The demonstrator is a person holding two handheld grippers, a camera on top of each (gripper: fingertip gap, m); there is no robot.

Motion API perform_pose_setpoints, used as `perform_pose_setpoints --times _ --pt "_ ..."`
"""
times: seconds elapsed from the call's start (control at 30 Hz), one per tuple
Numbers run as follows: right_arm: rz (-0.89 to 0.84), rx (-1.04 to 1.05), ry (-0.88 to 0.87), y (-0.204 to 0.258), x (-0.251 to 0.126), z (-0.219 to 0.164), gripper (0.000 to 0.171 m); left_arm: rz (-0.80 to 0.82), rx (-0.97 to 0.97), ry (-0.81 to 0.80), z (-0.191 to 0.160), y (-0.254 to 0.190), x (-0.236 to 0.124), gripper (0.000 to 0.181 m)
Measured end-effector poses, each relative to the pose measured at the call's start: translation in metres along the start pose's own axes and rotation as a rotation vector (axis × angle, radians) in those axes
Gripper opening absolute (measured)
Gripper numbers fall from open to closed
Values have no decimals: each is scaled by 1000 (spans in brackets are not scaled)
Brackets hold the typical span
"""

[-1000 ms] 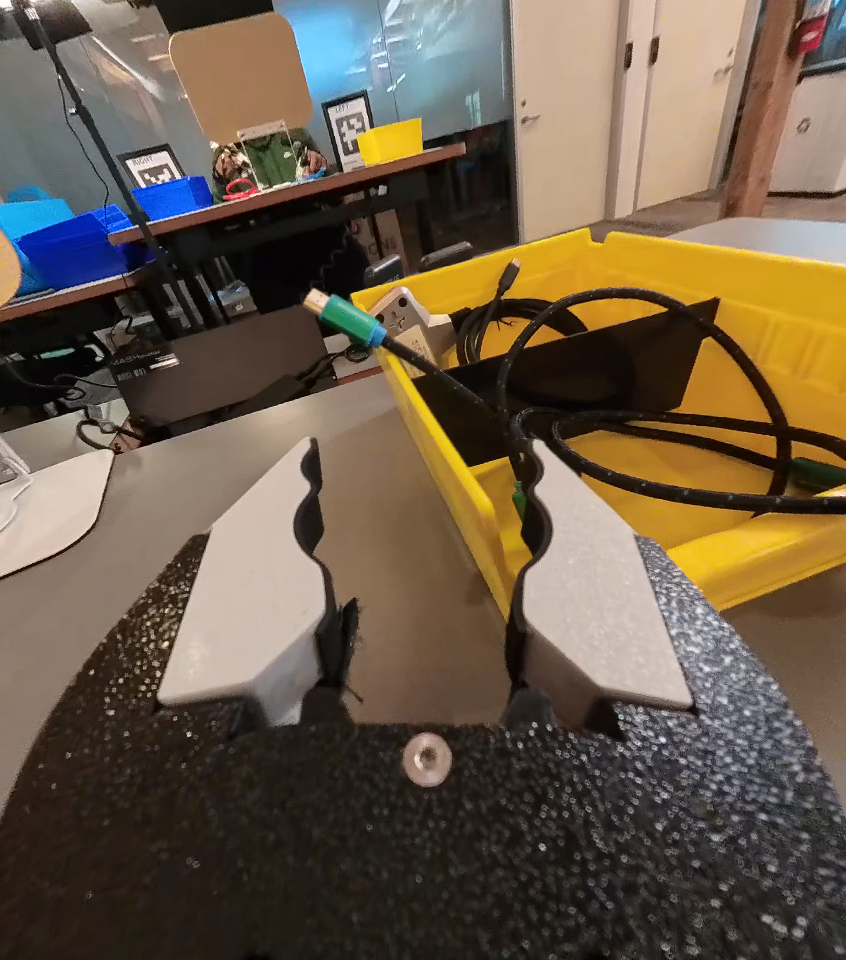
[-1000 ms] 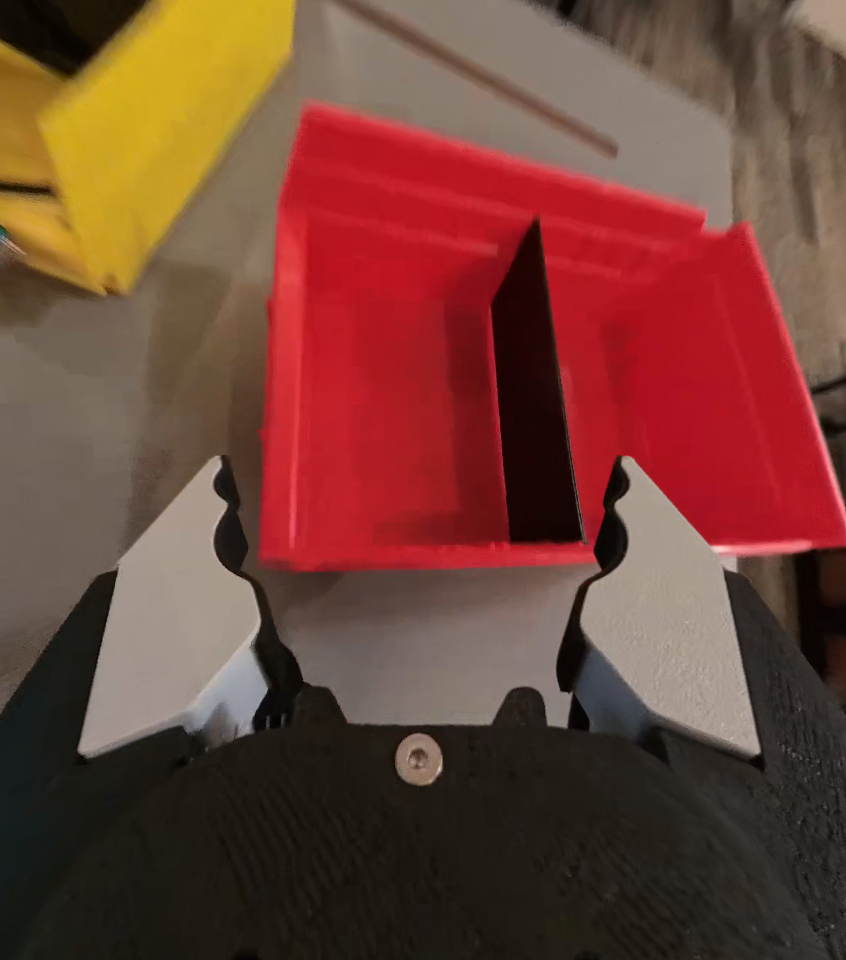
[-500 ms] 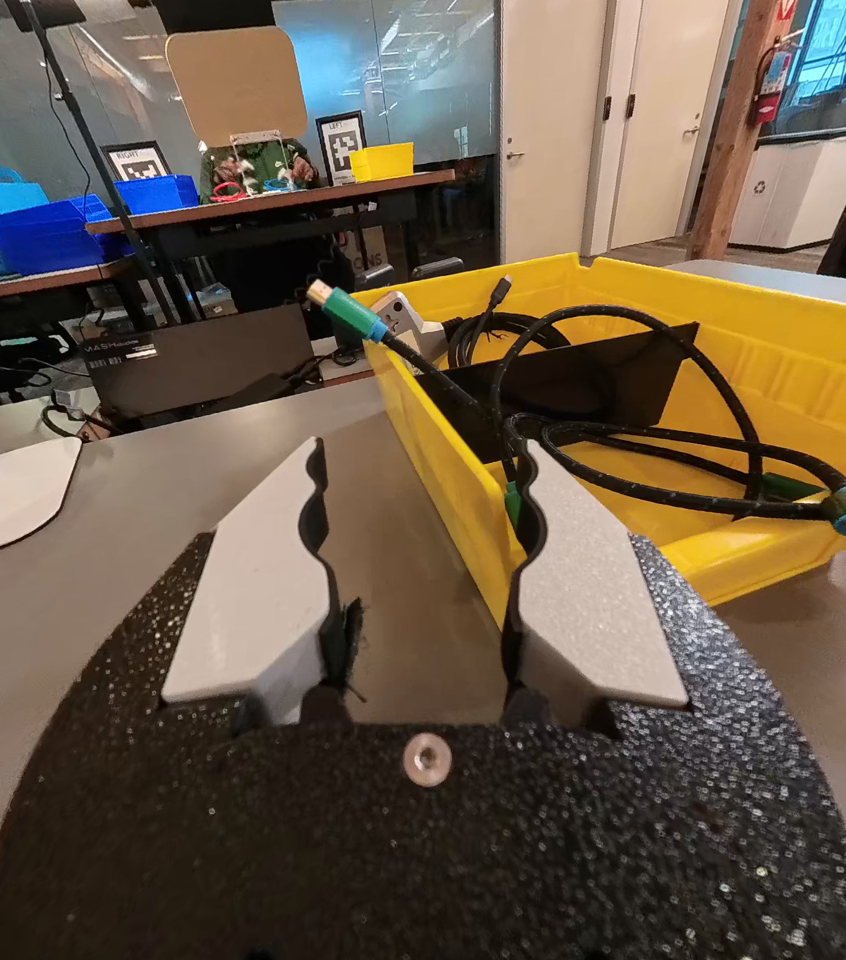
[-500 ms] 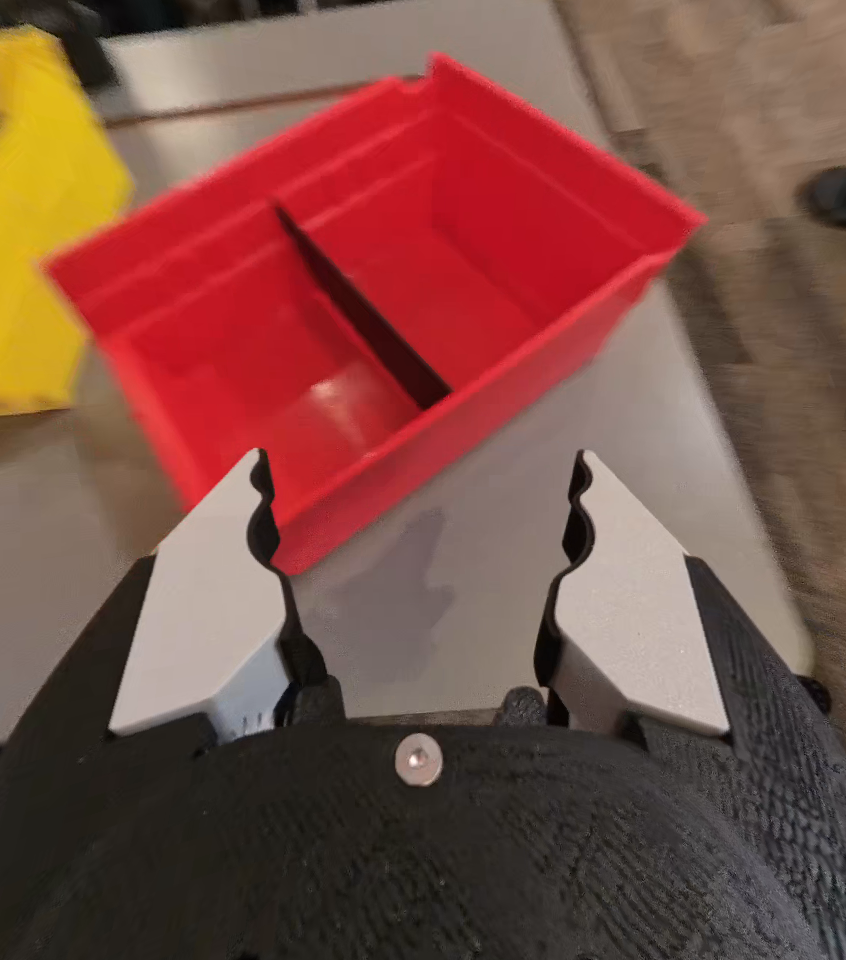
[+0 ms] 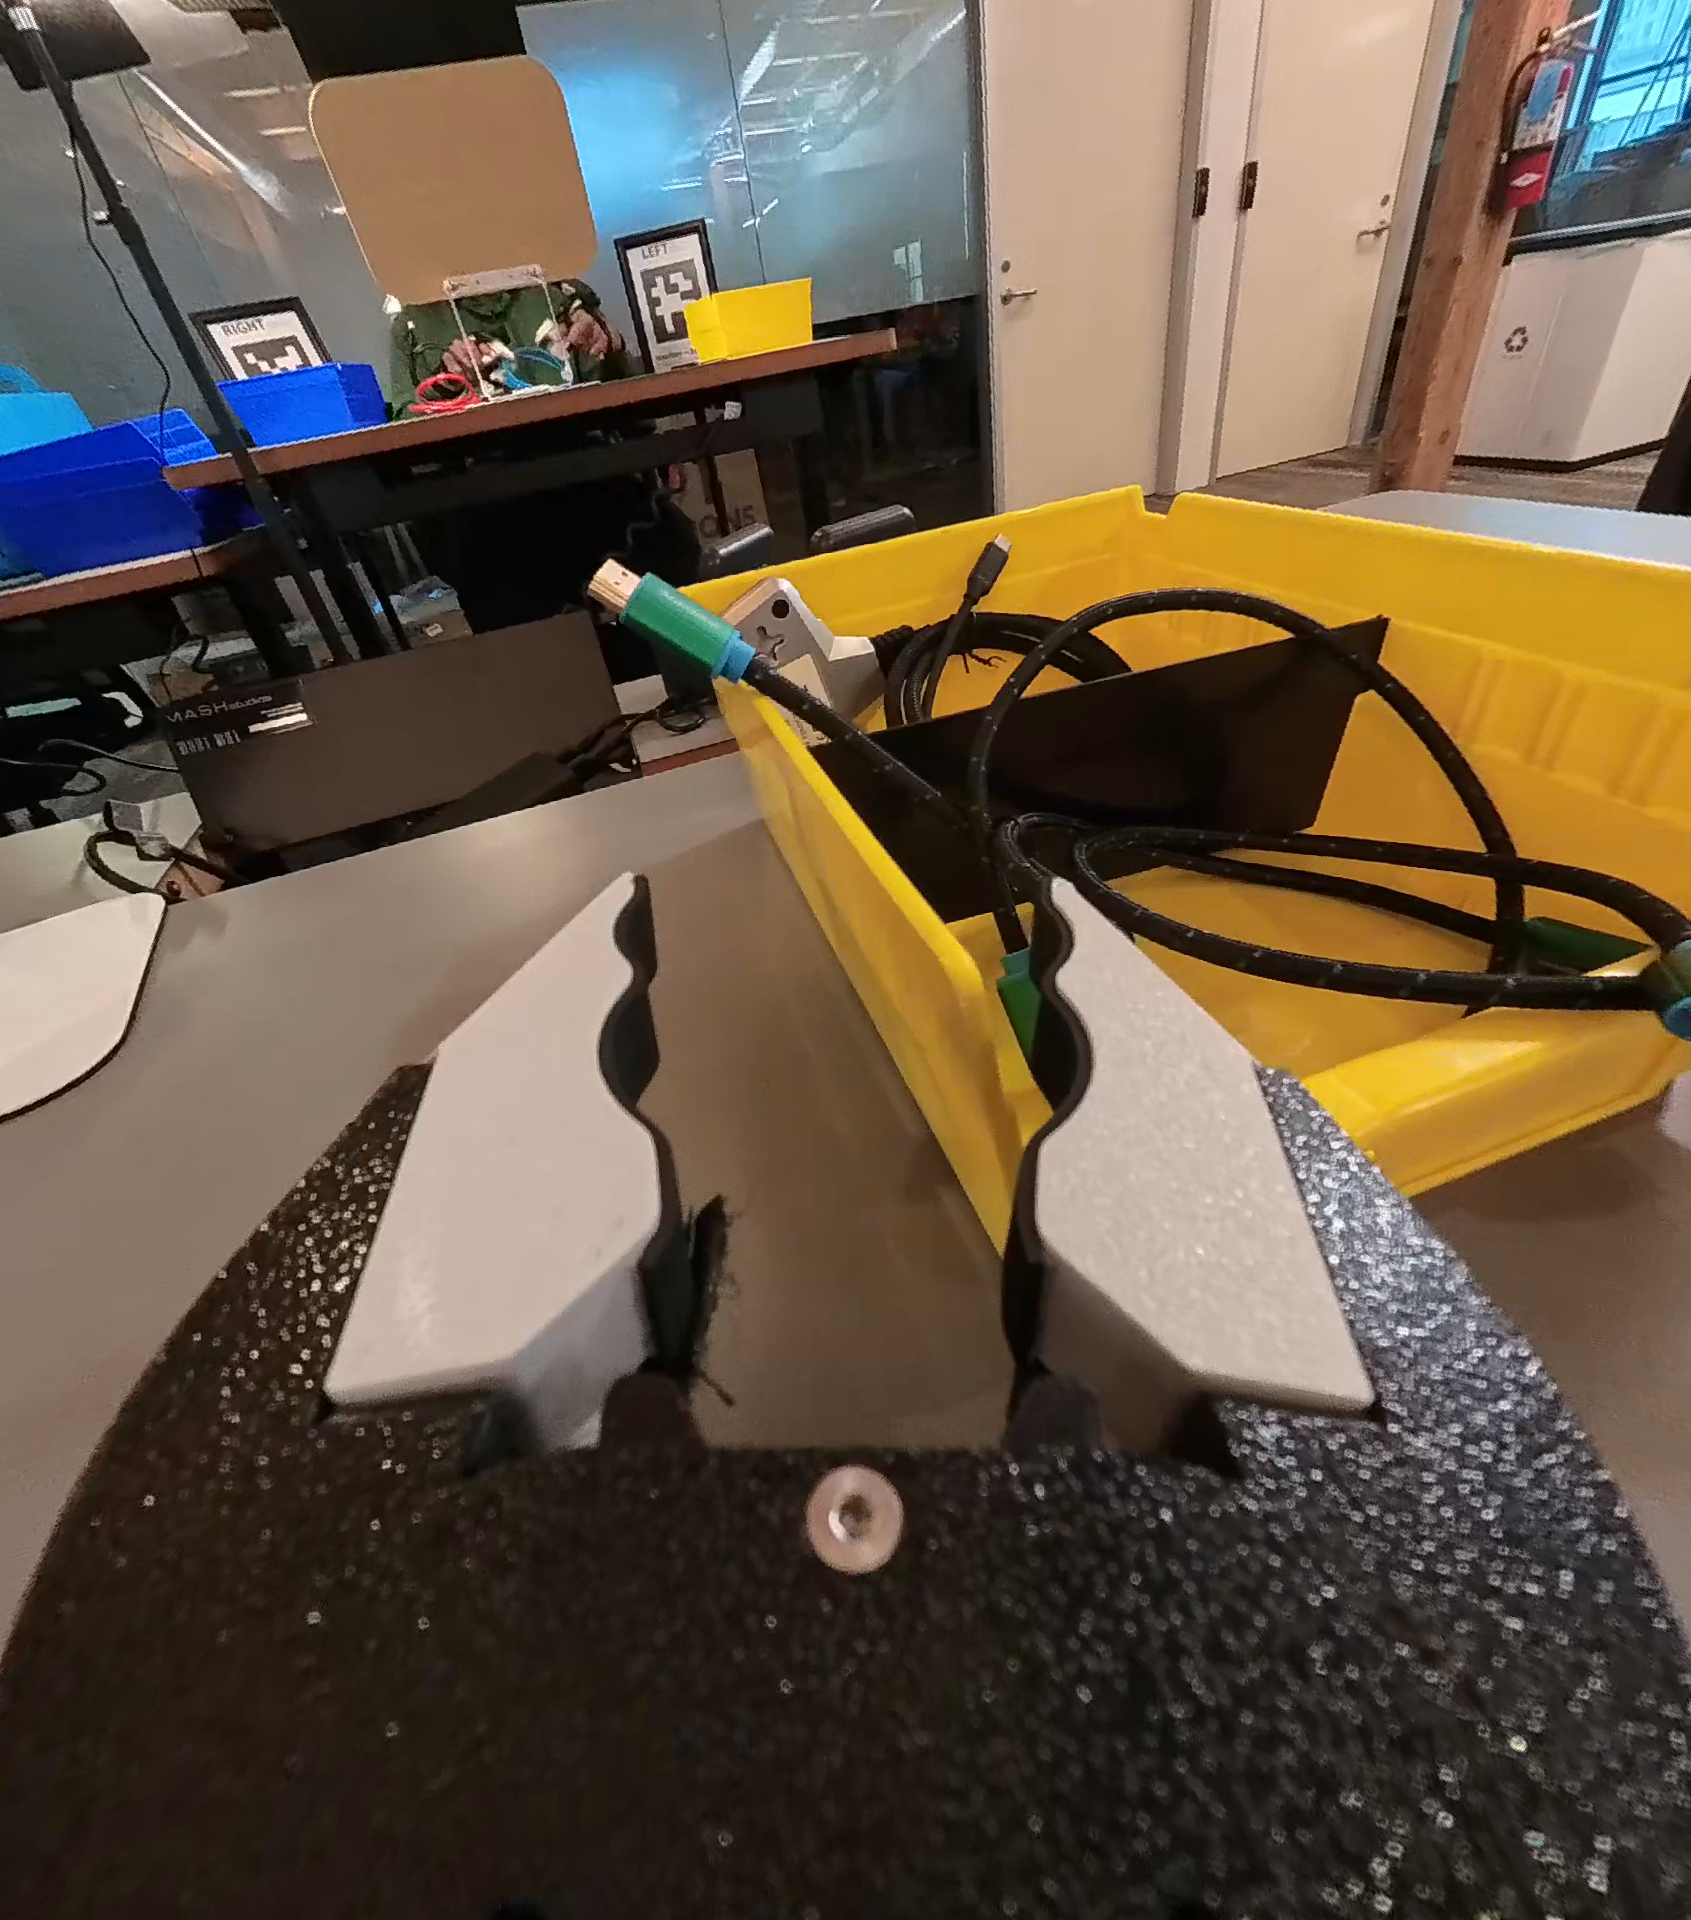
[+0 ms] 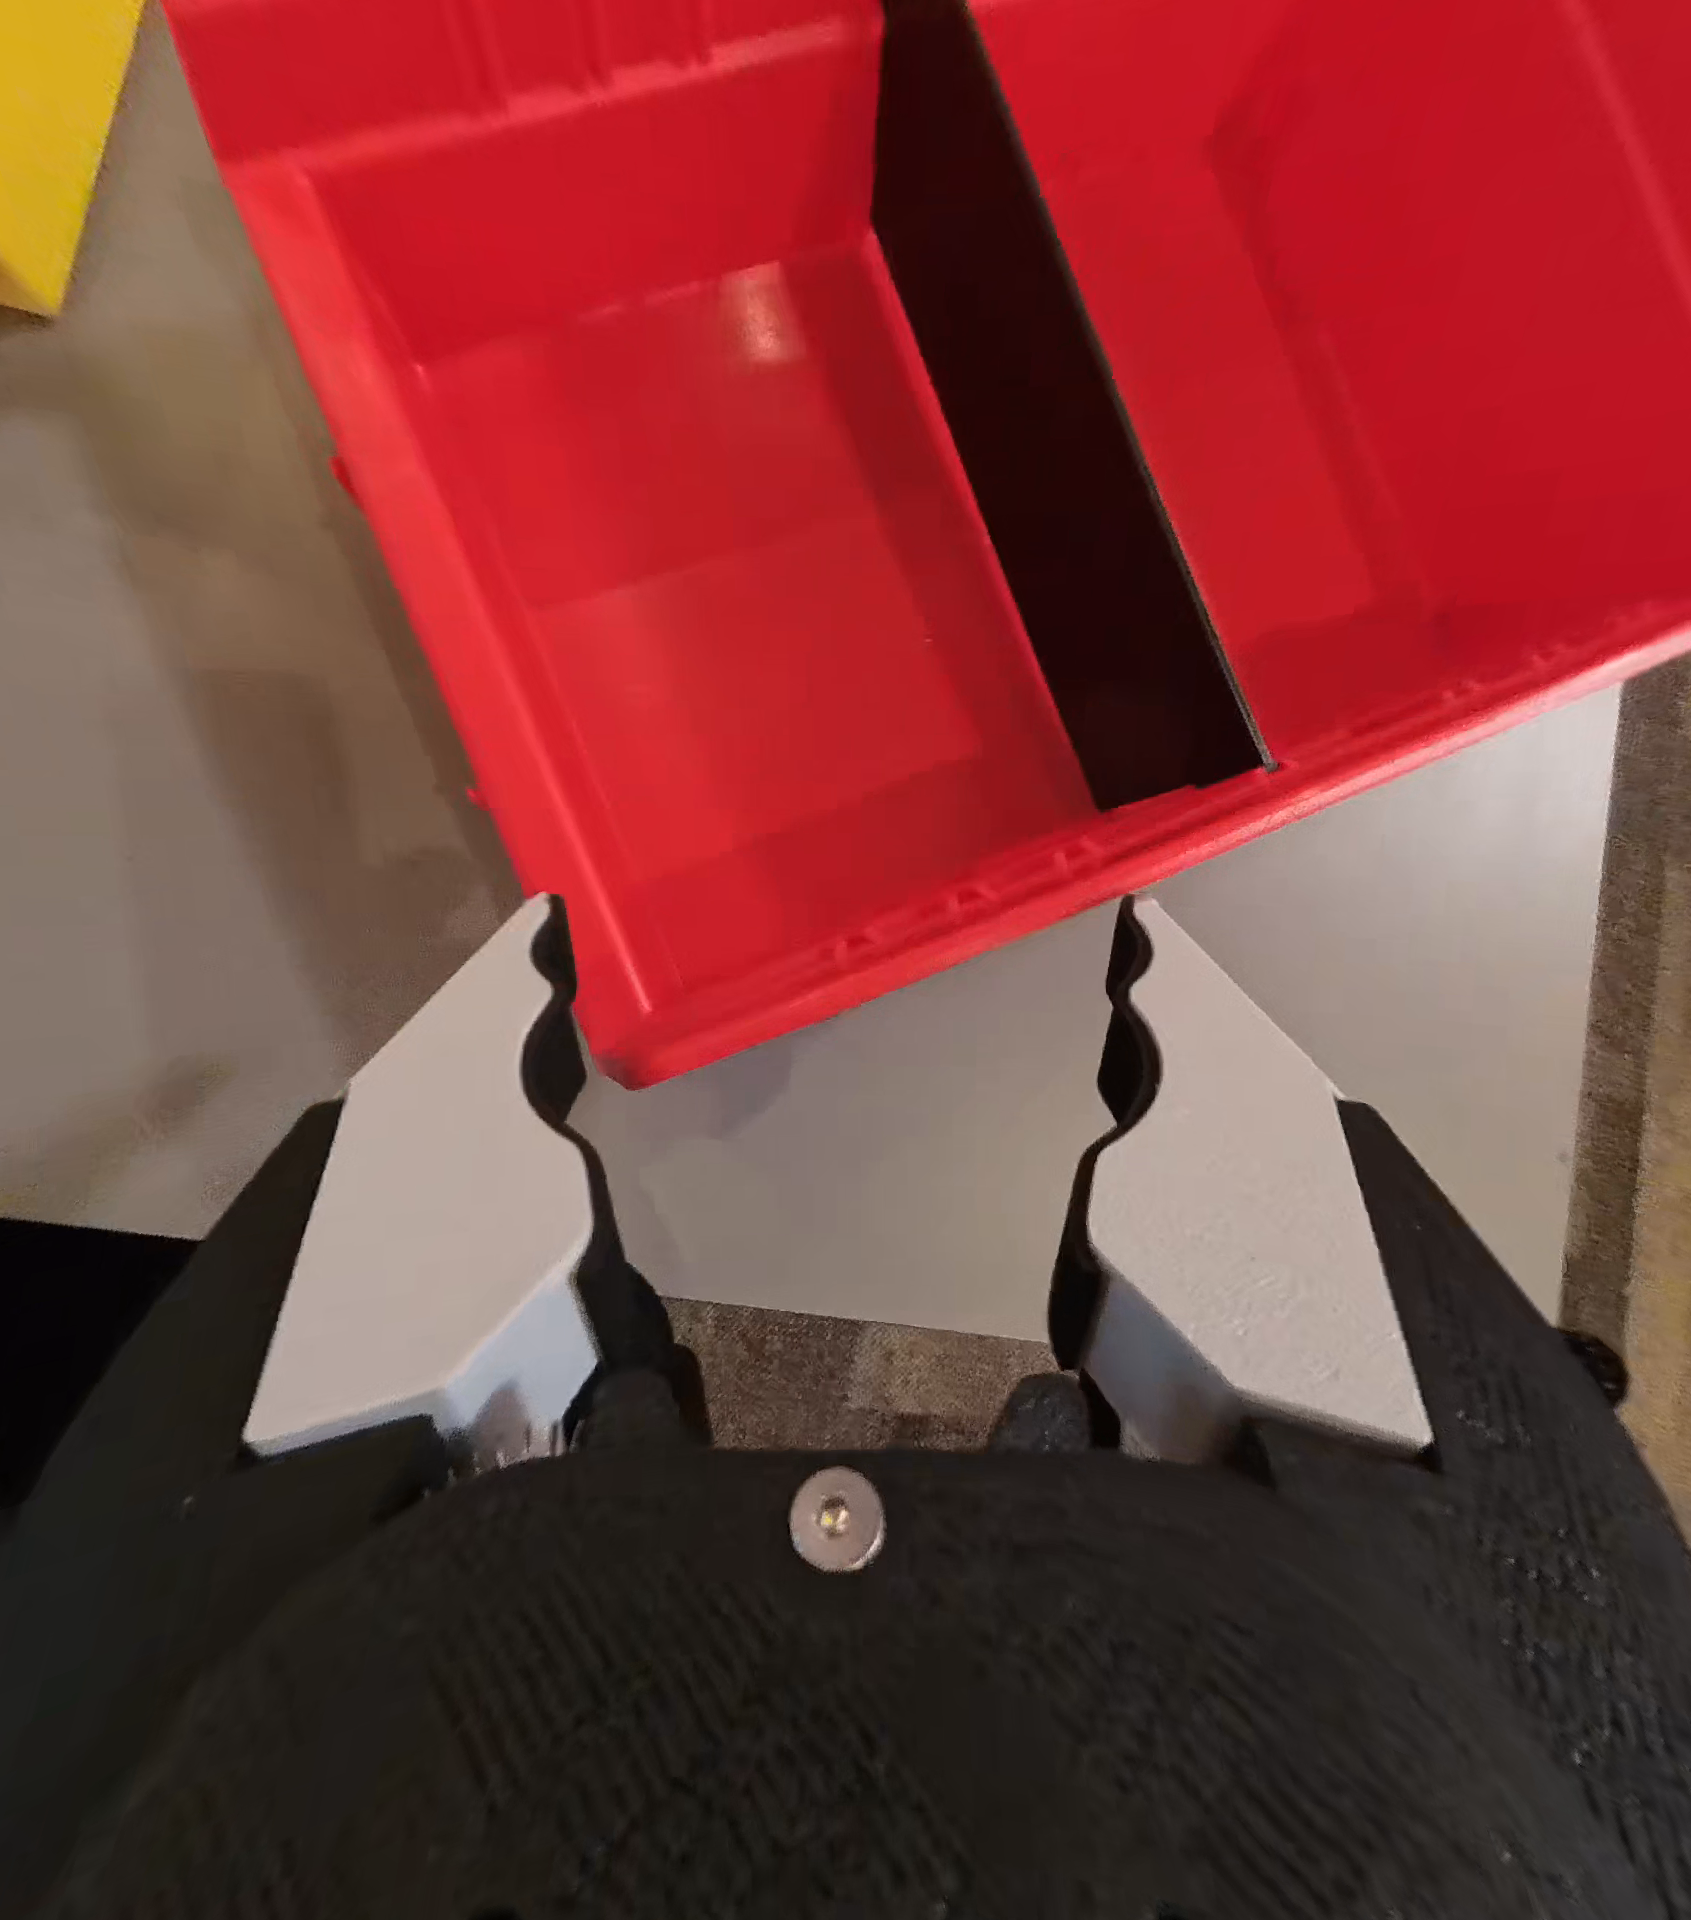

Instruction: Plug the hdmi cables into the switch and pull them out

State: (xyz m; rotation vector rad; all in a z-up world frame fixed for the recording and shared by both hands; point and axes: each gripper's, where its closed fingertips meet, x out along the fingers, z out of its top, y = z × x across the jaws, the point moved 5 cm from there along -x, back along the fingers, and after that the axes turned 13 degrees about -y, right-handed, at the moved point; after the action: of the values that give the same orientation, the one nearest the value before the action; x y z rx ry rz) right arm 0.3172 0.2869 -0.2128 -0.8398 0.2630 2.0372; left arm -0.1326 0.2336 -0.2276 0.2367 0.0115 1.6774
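Both claws spread wide and empty over the grey table (image 5: 321, 997).

The left gripper (image 5: 846, 904), with smooth grey scalloped fingers on a grainy black body, hovers beside the yellow bin's (image 5: 1506, 665) near corner. In that bin lie braided black hdmi cables (image 5: 1267, 914) with green plug shells, one plug (image 5: 669, 623) jutting over the far rim beside the grey metal switch (image 5: 799, 649). The right gripper (image 6: 841, 914) hangs above the red bin's (image 6: 467, 582) near corner; a black divider (image 6: 1059, 499) splits that bin.
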Motion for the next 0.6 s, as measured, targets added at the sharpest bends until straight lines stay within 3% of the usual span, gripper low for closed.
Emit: perform_pose_setpoints --times 0.17,0.3,0.47,0.6 --pt "-13 88 10 -19 -3 -14 98 -2 1 -3 0 0 0 71" --pt "-54 159 -26 -41 -9 -21 53 -6 0 -5 0 -1 0 70" --pt "-59 271 -96 -62 -6 -27 17 -11 -8 -6 0 -1 0 67" --pt "-170 247 -131 -76 0 -24 7 -14 -3 -4 0 -2 0 65"
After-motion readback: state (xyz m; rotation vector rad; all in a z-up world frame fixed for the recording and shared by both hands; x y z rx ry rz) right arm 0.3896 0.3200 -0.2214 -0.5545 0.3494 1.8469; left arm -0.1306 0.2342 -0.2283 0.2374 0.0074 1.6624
